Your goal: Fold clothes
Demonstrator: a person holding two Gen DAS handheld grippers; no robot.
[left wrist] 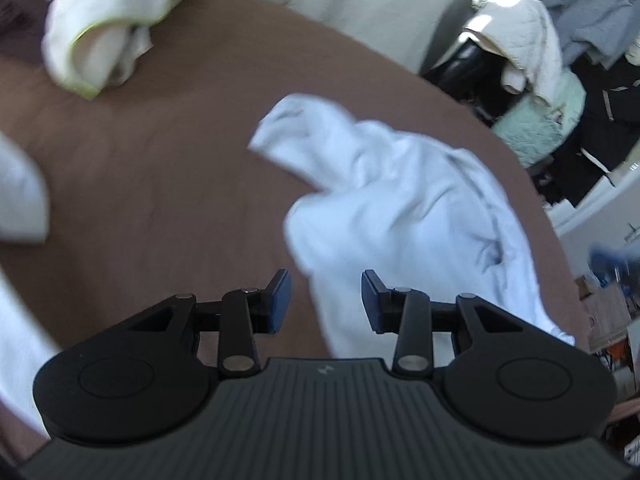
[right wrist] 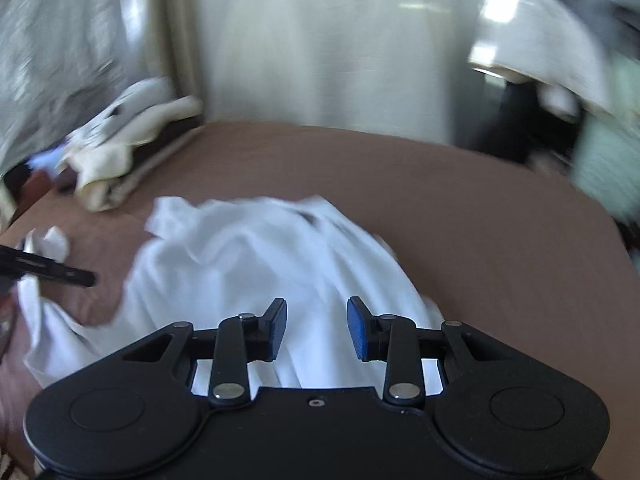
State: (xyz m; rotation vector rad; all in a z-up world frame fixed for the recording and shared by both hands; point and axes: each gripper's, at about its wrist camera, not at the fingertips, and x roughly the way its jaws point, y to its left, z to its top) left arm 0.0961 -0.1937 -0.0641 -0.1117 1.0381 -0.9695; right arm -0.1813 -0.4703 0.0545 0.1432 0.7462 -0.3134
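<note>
Left wrist view: the left gripper (left wrist: 326,300) is held above a brown bed cover (left wrist: 160,184) with its jaws set wide apart and nothing between the blue pads (left wrist: 280,300). A crumpled white garment (left wrist: 400,208) lies on the cover ahead and to the right, its near edge running under the gap between the fingers without being gripped. A second bundle of white cloth with a yellow-green trim (left wrist: 100,36) sits at the far left of the cover, well apart from the garment. Beyond the cover's right edge stands a heap of mixed clothing (left wrist: 560,72). The frame is motion-blurred. Right wrist view: the right gripper (right wrist: 317,330) is likewise wide open and empty, positioned just above the white garment (right wrist: 248,256), which lies spread in loose folds on the brown bed cover (right wrist: 480,220). The tip of the left gripper (right wrist: 60,274) enters from the left edge, near the garment's left side. A cream cloth bundle (right wrist: 116,152) rests at the far left.
</note>
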